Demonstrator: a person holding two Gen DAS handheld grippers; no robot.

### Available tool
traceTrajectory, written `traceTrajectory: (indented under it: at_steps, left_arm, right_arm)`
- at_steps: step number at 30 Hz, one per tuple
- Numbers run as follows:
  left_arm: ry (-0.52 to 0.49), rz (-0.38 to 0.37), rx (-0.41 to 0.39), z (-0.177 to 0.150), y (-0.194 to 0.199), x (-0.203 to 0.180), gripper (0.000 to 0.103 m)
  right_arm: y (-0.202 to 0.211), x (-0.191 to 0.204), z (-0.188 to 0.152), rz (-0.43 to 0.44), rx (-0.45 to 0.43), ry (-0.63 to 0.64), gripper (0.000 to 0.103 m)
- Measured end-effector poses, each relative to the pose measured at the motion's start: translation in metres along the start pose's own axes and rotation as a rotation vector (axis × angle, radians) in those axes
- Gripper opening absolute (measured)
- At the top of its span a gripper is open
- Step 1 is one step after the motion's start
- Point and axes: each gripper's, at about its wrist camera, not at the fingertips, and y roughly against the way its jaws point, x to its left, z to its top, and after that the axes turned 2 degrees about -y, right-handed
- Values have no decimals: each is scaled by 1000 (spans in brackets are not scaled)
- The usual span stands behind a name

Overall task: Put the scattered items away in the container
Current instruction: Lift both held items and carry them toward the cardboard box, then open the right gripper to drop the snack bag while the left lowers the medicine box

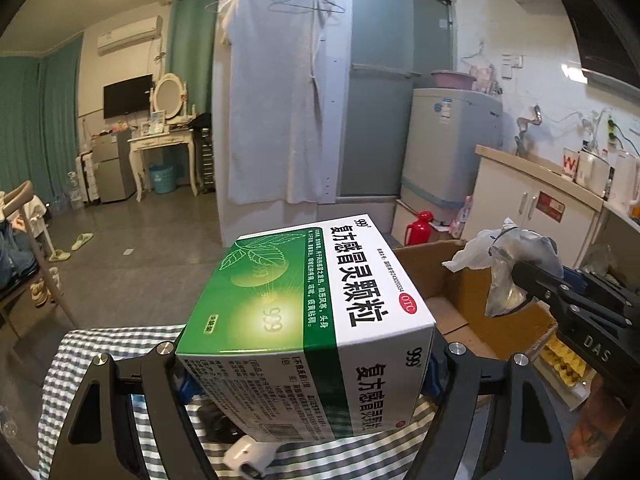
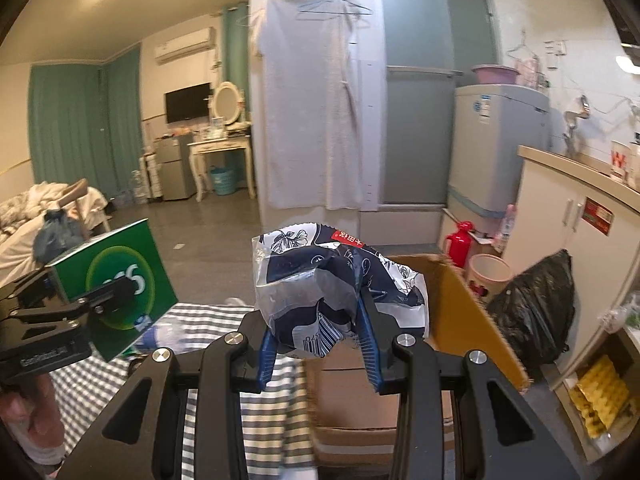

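Note:
My left gripper [image 1: 306, 364] is shut on a green and white medicine box [image 1: 304, 312], held up above the striped cloth [image 1: 100, 344]. The right wrist view shows that same box [image 2: 116, 280] at the left, clamped by the left gripper [image 2: 100, 300]. My right gripper [image 2: 316, 320] is shut on a crumpled blue and white plastic packet [image 2: 320, 276]. The packet hangs just left of the open cardboard box [image 2: 472, 320]. In the left wrist view, the right gripper [image 1: 520, 276] holds the packet [image 1: 516, 256] over the cardboard box [image 1: 468, 284].
A small white object [image 1: 248, 454] and a plastic bottle [image 2: 160, 332] lie on the striped cloth [image 2: 208, 320]. A black rubbish bag [image 2: 532, 312], a pale bin [image 2: 490, 276] and a red flask [image 2: 460, 242] stand beyond the cardboard box. Yellow packets [image 2: 600, 396] lie at the lower right.

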Motion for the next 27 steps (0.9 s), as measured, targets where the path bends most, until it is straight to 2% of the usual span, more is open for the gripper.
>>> traceTrajectory:
  at_steps: [10, 19, 24, 27]
  left_arm:
    - [-31, -70, 4, 6, -13, -35, 81]
    - [-49, -119, 14, 11, -24, -60, 81]
    - [-57, -134, 26, 11, -32, -68, 81]
    - [-64, -142, 33, 11, -38, -74, 81]
  right_arm:
    - [-20, -45, 0, -113, 53, -19, 35]
    - [-54, -63, -14, -150, 150, -18, 35]
    - [-69, -69, -24, -160, 200, -38, 40]
    - [-76, -75, -27, -173, 211, -46, 48]
